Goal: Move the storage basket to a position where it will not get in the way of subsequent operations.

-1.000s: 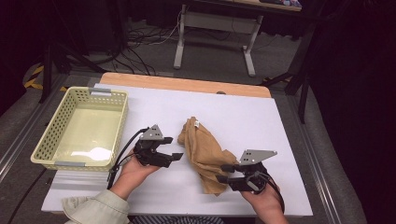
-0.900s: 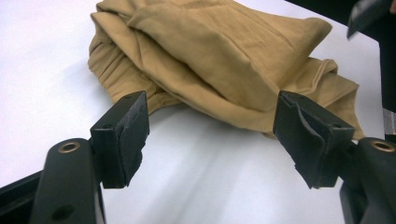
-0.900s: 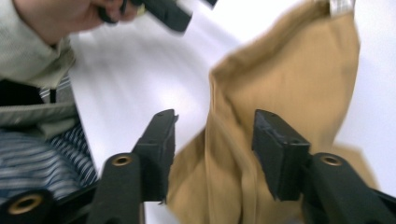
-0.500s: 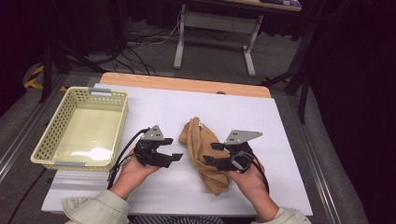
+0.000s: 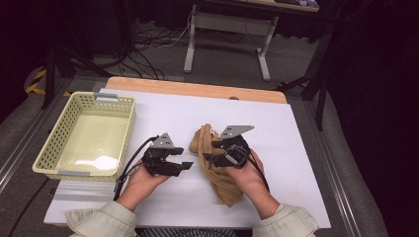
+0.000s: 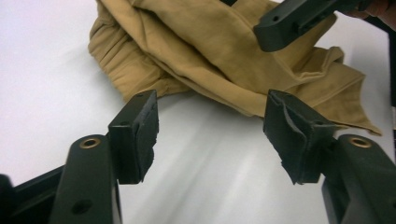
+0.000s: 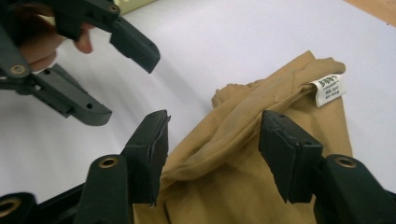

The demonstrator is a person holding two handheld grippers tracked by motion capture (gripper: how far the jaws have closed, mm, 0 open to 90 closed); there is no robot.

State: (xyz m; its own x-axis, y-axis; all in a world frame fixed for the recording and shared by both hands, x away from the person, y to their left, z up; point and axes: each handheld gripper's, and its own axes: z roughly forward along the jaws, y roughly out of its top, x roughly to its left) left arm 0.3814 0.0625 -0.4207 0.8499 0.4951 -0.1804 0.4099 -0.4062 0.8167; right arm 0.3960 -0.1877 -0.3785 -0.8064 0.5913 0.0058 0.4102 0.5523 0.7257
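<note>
Tan cloth (image 7: 261, 186) lies under the right gripper (image 7: 212, 144) (jaws apart).

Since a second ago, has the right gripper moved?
Yes. In the high view the right gripper has travelled up along the tan cloth, away from the table's near edge, toward its far end.
</note>
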